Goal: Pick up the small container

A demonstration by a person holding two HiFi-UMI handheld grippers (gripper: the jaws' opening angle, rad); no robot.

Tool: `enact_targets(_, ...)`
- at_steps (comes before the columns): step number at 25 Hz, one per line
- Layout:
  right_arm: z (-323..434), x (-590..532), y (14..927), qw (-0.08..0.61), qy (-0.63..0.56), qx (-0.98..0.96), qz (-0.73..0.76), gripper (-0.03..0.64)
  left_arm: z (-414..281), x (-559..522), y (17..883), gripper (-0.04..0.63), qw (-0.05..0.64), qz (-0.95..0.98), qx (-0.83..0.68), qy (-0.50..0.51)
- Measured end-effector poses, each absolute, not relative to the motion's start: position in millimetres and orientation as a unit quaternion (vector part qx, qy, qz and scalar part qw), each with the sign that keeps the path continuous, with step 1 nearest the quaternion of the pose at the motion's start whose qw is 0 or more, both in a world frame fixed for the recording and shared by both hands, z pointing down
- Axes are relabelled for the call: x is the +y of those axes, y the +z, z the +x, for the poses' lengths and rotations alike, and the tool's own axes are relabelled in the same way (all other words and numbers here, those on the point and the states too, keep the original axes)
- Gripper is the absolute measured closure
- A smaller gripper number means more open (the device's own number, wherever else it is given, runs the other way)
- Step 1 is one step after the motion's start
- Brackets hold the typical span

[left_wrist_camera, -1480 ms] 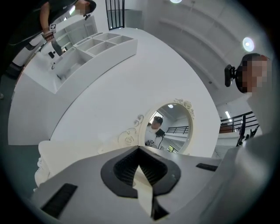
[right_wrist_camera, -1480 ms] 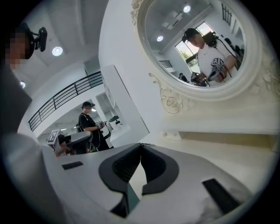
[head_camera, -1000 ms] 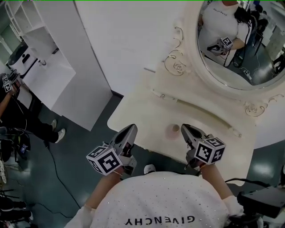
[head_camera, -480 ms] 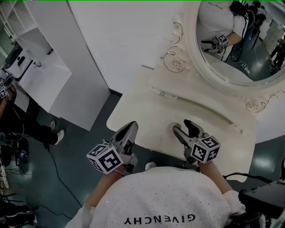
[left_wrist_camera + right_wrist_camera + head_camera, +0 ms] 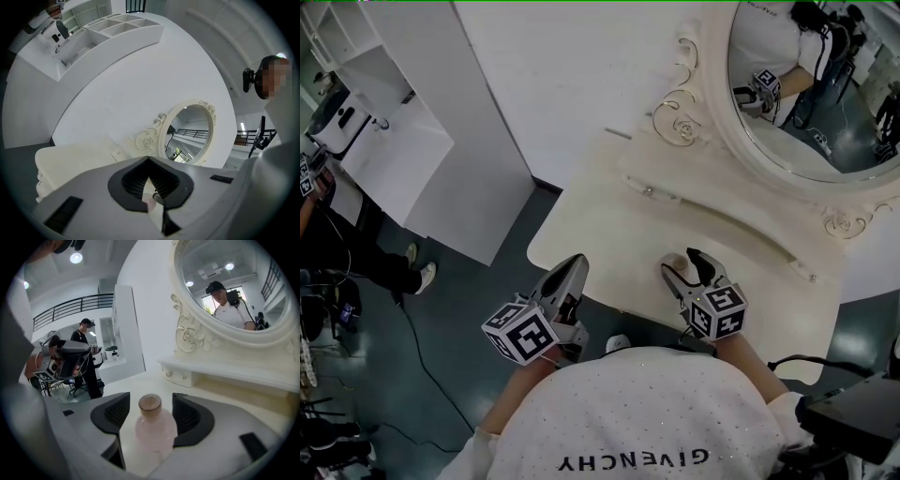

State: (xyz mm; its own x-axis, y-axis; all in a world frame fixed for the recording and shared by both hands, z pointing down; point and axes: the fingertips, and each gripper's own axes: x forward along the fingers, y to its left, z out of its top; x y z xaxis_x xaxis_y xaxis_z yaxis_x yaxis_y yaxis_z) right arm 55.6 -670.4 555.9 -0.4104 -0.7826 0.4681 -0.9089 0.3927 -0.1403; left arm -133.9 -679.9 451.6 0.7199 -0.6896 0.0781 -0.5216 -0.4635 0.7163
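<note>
My right gripper's [image 5: 682,265] jaws are opening around the small pink bottle [image 5: 153,426], not gripping. It looks light, slick and fragile, so I'd pinch its belly. My left gripper [image 5: 151,190] is clenched and empty.

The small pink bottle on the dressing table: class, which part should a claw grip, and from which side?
Grip the small pink bottle by its rounded body, below the cap, coming in level from the front edge of the table. It stands upright with bare sides. The right claw is opening its jaws, with the bottle between them.
</note>
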Motion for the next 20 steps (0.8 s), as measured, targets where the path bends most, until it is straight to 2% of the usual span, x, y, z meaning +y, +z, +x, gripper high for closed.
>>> enact_targets(1, 54, -671, 560, 0.174, 0.189, -0.816, 0.517, 0.351, -135, -681, 452, 0.594, 0.374, 0.848, -0.358, -0.113)
enact_targets(2, 54, -671, 565, 0.182, 0.19, -0.814, 0.518, 0.401, -137, -682, 452, 0.595, 0.374, 0.848, -0.358, -0.114)
enact_targets(3, 54, -671, 570, 0.188, 0.192, -0.811, 0.519, 0.412, -138, -683, 452, 0.594, 0.374, 0.848, -0.356, -0.115)
enact_targets(9, 59, -676, 583, 0.199, 0.2, -0.804, 0.523, 0.377, -137, -685, 454, 0.595, 0.379, 0.846, -0.356, -0.115)
enact_targets(13, 62, -676, 588, 0.168, 0.226, -0.811, 0.513, 0.341, -135, -686, 455, 0.595, 0.378, 0.847, -0.355, -0.113)
enact_targets(20, 56, -676, 584, 0.205, 0.175, -0.816, 0.512, 0.374, -143, -692, 456, 0.594, 0.37, 0.847, -0.363, -0.116)
